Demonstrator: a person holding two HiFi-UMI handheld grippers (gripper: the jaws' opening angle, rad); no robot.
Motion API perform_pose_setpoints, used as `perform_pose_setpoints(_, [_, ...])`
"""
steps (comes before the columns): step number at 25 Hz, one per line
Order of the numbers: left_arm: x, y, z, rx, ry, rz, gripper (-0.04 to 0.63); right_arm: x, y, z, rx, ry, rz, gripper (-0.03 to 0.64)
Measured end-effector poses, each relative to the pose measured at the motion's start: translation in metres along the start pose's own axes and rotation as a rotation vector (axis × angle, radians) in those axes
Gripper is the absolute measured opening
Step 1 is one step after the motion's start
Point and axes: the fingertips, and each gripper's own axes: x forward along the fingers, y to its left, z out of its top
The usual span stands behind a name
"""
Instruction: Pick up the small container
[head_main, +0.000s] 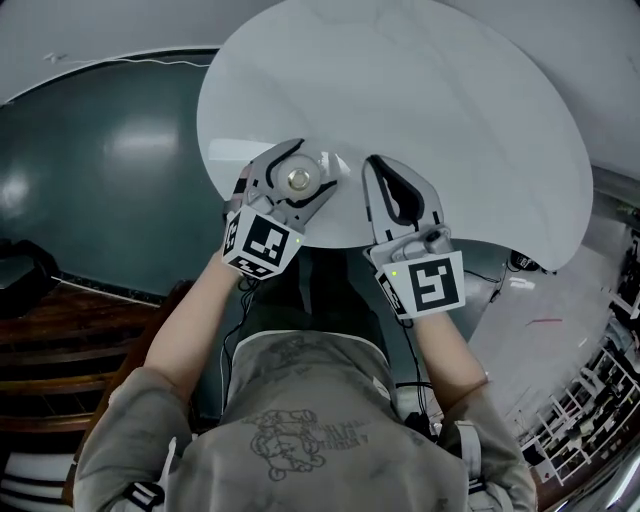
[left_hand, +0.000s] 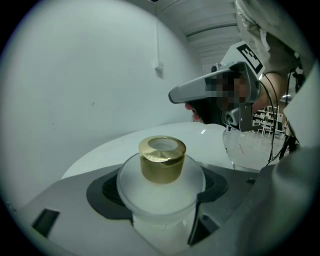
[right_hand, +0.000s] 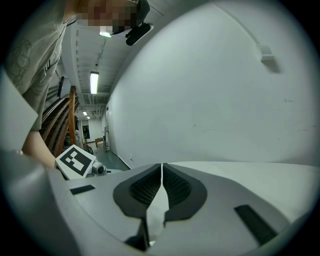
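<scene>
The small container (head_main: 300, 181) is a frosted white jar with a gold cap (left_hand: 161, 159). It sits between the jaws of my left gripper (head_main: 300, 162), which is shut on its body (left_hand: 161, 192), above the near edge of the round white table (head_main: 420, 110). The frames do not show whether the jar still touches the tabletop. My right gripper (head_main: 378, 168) is just to the right of it, its jaws pressed together with nothing held (right_hand: 161, 172). In the left gripper view the right gripper (left_hand: 200, 92) stands behind the jar.
A clear glass-like object (left_hand: 248, 147) lies on the table between the two grippers. The table's near edge (head_main: 330, 245) is right over the person's lap. Dark green floor (head_main: 90, 170) lies to the left, wooden steps (head_main: 60, 340) at lower left, and shelving (head_main: 590, 400) at lower right.
</scene>
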Motion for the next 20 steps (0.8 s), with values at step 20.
perform_pose_setpoints(20, [-0.104,0.038,0.178,0.11,-0.16,0.108,0.347,-0.041,0.001,0.153,-0.151,-0.127,-0.063,0.032])
